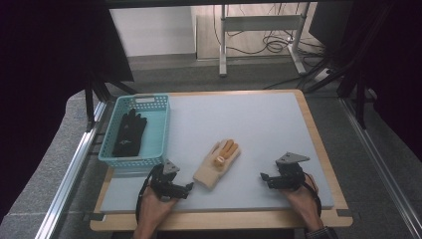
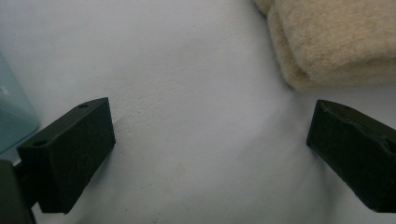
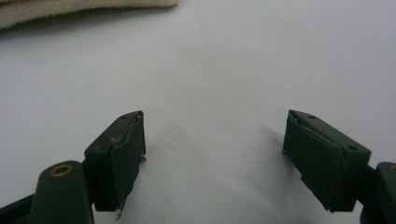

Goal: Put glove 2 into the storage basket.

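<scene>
A cream glove (image 1: 217, 164) with orange fingers lies flat on the pale mat near the front middle. Its cuff (image 2: 327, 42) fills the upper right of the left gripper view, just beyond the jaws. My left gripper (image 1: 186, 189) rests open on the mat, just left of the cuff, with nothing between its jaws. My right gripper (image 1: 265, 179) sits open on the mat to the glove's right, well apart from it. The glove's edge (image 3: 70, 10) crosses the top left of the right gripper view. A black glove (image 1: 128, 133) lies inside the blue basket (image 1: 163, 130).
The pale mat (image 1: 259, 124) covers a wooden table (image 1: 318, 144). The basket stands at the mat's left edge, its corner (image 2: 11, 116) close to my left gripper. Metal rails run along both sides of the table, and a desk frame with cables stands behind.
</scene>
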`<state>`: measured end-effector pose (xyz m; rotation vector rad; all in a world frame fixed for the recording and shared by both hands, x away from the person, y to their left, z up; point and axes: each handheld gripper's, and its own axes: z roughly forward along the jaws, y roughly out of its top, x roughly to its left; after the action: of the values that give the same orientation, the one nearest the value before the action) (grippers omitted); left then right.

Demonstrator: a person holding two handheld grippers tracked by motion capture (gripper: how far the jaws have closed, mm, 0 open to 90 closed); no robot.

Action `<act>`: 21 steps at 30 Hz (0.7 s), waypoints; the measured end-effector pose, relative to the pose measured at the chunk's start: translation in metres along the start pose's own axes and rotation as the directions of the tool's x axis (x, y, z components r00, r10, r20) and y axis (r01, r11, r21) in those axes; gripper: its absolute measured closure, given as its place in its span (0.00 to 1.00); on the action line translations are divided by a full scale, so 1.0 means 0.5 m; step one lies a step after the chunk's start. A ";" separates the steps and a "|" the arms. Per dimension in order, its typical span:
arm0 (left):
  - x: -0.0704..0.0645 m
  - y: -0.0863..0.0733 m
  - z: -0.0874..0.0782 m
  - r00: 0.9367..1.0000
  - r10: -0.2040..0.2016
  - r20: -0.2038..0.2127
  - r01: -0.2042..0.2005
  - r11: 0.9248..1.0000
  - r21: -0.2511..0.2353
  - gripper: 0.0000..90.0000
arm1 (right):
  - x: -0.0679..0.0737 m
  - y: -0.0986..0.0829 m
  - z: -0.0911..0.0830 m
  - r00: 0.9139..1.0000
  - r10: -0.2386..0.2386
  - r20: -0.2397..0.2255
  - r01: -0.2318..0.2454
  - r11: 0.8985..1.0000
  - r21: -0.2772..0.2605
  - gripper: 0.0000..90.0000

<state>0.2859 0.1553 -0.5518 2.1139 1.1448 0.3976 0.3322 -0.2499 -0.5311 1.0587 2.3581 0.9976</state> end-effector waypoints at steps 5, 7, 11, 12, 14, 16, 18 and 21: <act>0.001 0.000 0.000 1.000 0.004 0.002 -0.004 1.000 0.001 0.01 | 0.001 -0.001 0.000 1.000 0.002 0.005 -0.002 1.000 -0.005 0.23; 0.000 0.001 -0.001 1.000 0.001 0.001 -0.001 1.000 0.002 0.02 | 0.001 -0.001 0.001 1.000 0.001 0.008 -0.001 1.000 -0.005 0.23; 0.000 0.001 -0.001 1.000 0.007 -0.001 -0.007 1.000 0.001 0.02 | 0.001 -0.002 0.001 1.000 0.002 0.009 -0.002 1.000 -0.005 0.23; 0.000 0.002 -0.002 1.000 0.013 0.001 -0.013 1.000 0.003 0.02 | 0.001 -0.002 0.001 1.000 0.002 0.010 -0.002 1.000 -0.005 0.23; -0.002 0.005 -0.004 1.000 0.018 0.009 -0.019 1.000 0.008 0.04 | 0.001 -0.002 0.001 1.000 0.001 0.011 -0.001 1.000 -0.005 0.23; -0.008 0.008 -0.006 0.999 0.027 0.037 -0.027 1.000 0.014 0.05 | 0.001 -0.002 0.001 1.000 0.002 0.011 -0.002 1.000 -0.005 0.23; -0.015 0.013 -0.009 0.998 0.043 0.052 -0.045 0.999 0.021 0.05 | 0.001 -0.002 0.001 1.000 0.002 0.012 -0.002 1.000 -0.005 0.22; -0.028 0.028 -0.018 0.995 0.061 0.076 -0.063 0.998 0.019 0.05 | 0.001 -0.002 0.001 1.000 0.002 0.011 -0.002 1.000 -0.005 0.22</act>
<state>0.2816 0.1425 -0.5348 2.1685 1.0471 0.3328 0.3315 -0.2496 -0.5321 1.0619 2.3444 0.9954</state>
